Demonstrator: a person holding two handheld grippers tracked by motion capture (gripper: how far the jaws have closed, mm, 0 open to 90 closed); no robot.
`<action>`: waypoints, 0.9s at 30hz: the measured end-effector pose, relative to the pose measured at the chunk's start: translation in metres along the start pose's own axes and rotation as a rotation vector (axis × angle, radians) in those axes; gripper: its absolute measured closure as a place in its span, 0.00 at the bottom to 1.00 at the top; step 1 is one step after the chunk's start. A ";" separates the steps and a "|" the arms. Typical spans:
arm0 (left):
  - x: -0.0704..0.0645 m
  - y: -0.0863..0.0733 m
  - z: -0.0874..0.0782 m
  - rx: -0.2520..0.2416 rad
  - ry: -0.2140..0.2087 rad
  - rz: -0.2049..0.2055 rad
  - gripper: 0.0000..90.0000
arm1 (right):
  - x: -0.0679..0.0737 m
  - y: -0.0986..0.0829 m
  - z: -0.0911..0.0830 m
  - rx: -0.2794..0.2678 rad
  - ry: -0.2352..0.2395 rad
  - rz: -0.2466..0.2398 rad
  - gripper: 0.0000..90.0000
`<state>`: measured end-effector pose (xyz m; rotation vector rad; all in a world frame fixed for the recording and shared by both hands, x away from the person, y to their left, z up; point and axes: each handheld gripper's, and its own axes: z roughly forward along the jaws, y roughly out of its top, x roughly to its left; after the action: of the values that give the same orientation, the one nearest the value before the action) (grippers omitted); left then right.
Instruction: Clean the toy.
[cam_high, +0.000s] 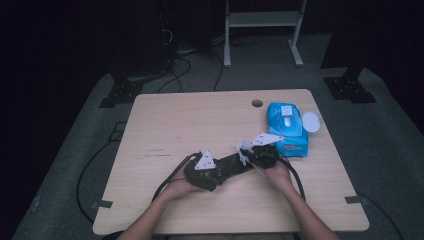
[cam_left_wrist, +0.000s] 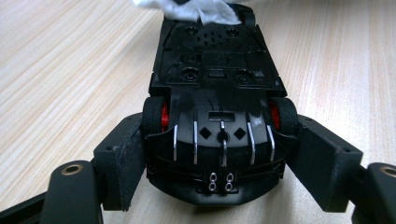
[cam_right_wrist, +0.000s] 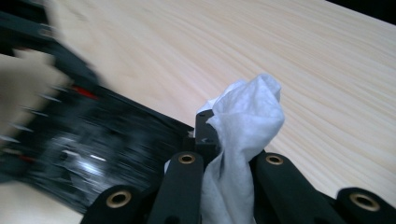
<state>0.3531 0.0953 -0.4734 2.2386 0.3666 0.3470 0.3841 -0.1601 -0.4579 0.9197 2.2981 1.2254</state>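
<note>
A black toy car (cam_left_wrist: 217, 93) with red wheel hubs lies upside down, its underside facing up. My left gripper (cam_left_wrist: 217, 161) is shut on the car's end, one jaw against each side. In the high view the car (cam_high: 231, 166) spans between both hands near the table's middle front. My right gripper (cam_right_wrist: 229, 158) is shut on a crumpled white wet wipe (cam_right_wrist: 247, 126), which rests against the car's far end (cam_left_wrist: 201, 9). The car (cam_right_wrist: 93, 154) looks blurred in the right gripper view. In the high view my left gripper (cam_high: 220, 175) and my right gripper (cam_high: 248, 154) face each other.
A blue pack of wet wipes (cam_high: 287, 126) with its white lid flipped open lies at the right back of the wooden table (cam_high: 190, 120). A round cable hole (cam_high: 257, 103) sits near the far edge. Cables trail off the table's front.
</note>
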 end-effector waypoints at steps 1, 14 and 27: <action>0.000 0.000 0.000 -0.006 -0.001 -0.004 0.27 | -0.004 -0.002 -0.001 0.004 -0.005 0.015 0.93; -0.001 0.002 -0.001 -0.011 0.007 0.012 0.27 | 0.018 0.012 0.010 -0.015 0.103 -0.023 0.93; 0.009 -0.002 -0.005 -0.036 -0.027 -0.062 0.27 | 0.002 -0.003 0.004 0.003 0.066 0.029 0.93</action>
<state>0.3589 0.1035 -0.4703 2.1892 0.4115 0.2881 0.3841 -0.1579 -0.4625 0.9295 2.3460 1.2821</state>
